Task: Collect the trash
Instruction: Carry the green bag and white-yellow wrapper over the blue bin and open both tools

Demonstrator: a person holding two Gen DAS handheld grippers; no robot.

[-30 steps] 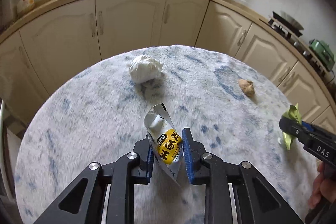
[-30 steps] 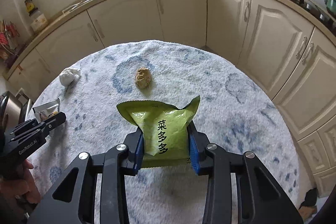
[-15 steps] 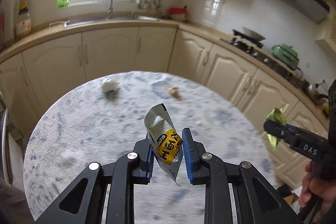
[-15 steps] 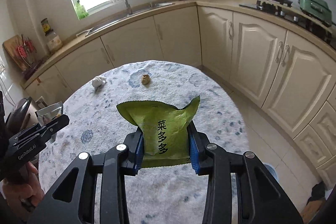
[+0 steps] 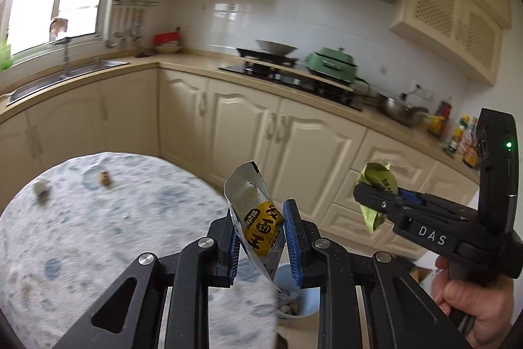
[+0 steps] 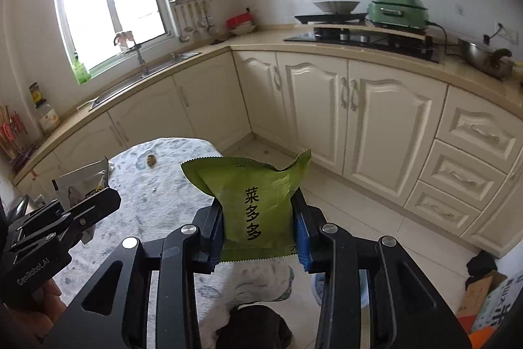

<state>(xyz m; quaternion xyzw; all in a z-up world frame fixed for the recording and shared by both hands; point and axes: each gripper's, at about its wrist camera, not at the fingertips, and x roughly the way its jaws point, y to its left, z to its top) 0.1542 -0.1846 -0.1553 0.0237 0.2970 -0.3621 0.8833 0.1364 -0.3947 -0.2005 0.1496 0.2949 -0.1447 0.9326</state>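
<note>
Both grippers have lifted away from the round table (image 5: 98, 237) since a second ago: then the tabletop filled each view, now it sits low and to the left, with cream kitchen cabinets (image 6: 376, 120), the worktop and a tiled floor (image 6: 376, 218) taking up most of the frame. The two wrappers ride along in the same grips as before.

A pale blue bin (image 5: 307, 296) shows on the floor just past the table's edge, below the left gripper (image 5: 260, 237), with crumpled rubbish inside.

The right gripper (image 6: 260, 224) is clamped on a green snack packet (image 6: 255, 195) with black characters, held upright between its blue pads. The left gripper is closed on a silver sachet with a yellow label (image 5: 258, 218), torn open at the top and tilted.

Left on the table, far from both grippers, are a crumpled white tissue (image 5: 41, 187) and a small brown lump (image 5: 105, 178), blurred.
</note>
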